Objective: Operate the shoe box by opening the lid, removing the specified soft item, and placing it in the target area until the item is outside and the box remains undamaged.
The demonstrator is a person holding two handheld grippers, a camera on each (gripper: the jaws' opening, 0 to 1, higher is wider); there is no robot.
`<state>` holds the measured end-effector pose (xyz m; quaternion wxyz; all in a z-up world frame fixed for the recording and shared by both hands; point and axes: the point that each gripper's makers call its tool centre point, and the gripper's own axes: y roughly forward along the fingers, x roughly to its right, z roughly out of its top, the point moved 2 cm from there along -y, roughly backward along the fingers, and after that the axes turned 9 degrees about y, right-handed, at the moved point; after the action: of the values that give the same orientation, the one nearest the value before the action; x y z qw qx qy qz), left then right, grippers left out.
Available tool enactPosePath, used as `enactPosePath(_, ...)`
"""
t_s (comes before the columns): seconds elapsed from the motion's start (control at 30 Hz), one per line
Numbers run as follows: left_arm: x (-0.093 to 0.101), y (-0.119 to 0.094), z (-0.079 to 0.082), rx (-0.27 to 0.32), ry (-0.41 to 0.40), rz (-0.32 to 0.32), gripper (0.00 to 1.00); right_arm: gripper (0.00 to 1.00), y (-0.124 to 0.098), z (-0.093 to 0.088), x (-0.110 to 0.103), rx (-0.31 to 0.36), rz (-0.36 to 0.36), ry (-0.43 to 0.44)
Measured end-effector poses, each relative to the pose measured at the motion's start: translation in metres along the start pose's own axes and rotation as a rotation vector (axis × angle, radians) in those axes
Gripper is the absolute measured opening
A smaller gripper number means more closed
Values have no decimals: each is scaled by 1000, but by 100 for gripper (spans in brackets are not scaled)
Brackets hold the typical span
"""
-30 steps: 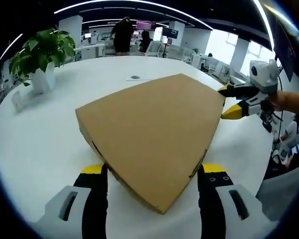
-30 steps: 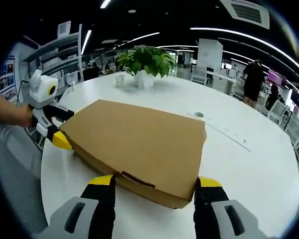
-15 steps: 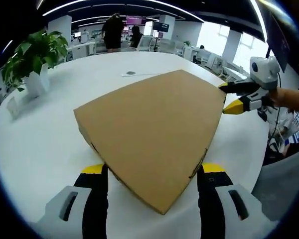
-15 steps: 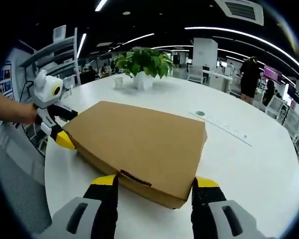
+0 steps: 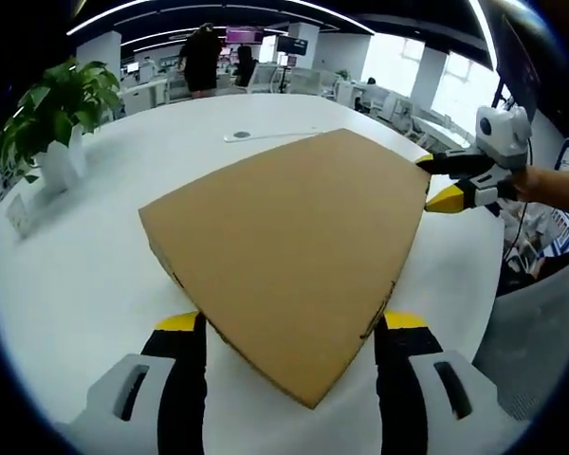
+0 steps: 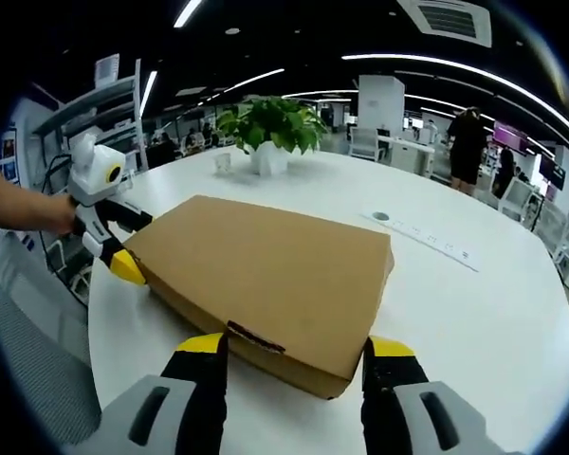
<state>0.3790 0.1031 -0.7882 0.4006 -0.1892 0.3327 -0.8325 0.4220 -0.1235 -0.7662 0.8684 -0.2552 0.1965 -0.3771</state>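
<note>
Box (image 5: 289, 261) sits lid shut on the tabletop (image 5: 66, 256). Left gripper (image 5: 289, 332) jaws apart, straddling its near corner. Right gripper (image 6: 289, 346) jaws apart, straddling the opposite corner. Plant (image 6: 270, 128) beyond box.

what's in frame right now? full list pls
box: 1, brown cardboard, lid closed, middle of the table
table: 1, white, round, under the box
plant: 1, green in a white pot, on the table beyond the box
cable port: 1, grey, round, set in the tabletop
people: at least 2, dark clothes, standing in the office behind
left gripper: 1, black and yellow jaws, open either side of a box corner
right gripper: 1, black and yellow jaws, open either side of another corner
hand: 1, on the right gripper
</note>
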Motion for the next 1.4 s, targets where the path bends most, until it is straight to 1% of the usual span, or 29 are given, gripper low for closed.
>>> enactPosePath(0.23, -2, -6, -5, -6, 24, -22, 73, 53, -3, -3, -8, 11, -2, 20)
enactPosePath(0.57, -10, -12, -11, -21, 60, -60, 73, 49, -8, -8, -22, 18, -10, 36)
enactPosePath(0.9, -21, -21, -19, -46, 95, -97, 73, 45, -9, -12, -41, 13, -6, 11)
enactPosePath(1.0, -22, -26, -22, -53, 103, -105, 73, 42, -9, -12, -45, 12, -5, 12)
enactPosePath(1.23, -28, -36, -28, -57, 118, -120, 73, 41, -6, -13, -60, 13, 10, 14)
enactPosePath(1.4, -33, -42, -33, -71, 132, -131, 73, 38, -5, -14, -68, 12, 22, 14)
